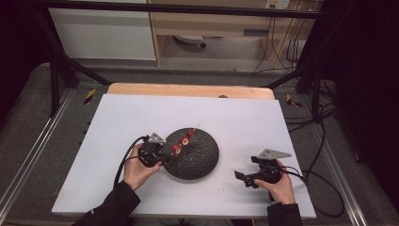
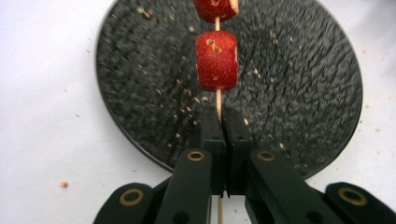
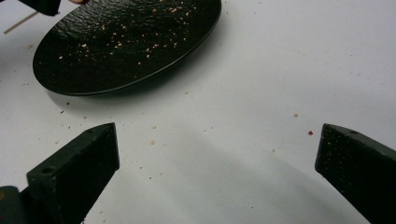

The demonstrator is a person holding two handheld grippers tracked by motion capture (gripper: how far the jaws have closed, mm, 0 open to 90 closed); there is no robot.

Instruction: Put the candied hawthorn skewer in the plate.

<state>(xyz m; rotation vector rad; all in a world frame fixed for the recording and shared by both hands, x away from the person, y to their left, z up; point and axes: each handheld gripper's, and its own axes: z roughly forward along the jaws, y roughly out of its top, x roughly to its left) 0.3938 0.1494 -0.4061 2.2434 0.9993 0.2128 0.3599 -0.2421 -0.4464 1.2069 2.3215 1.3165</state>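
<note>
On the white table point(image 1: 141, 117), a black plate point(image 1: 200, 160) bears only crumbs; the left hand-held gripper point(image 2: 223, 135) pinches a strawberry skewer point(image 2: 216, 60) above it, the right hand-held gripper point(image 3: 217, 154) spread wide.

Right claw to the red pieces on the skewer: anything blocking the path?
Nothing visible blocks it. The open right claw sits over bare white table, right of the round black textured plate. The left claw holds the thin wooden skewer with its red fruit pieces above the plate; only crumbs lie between.
</note>
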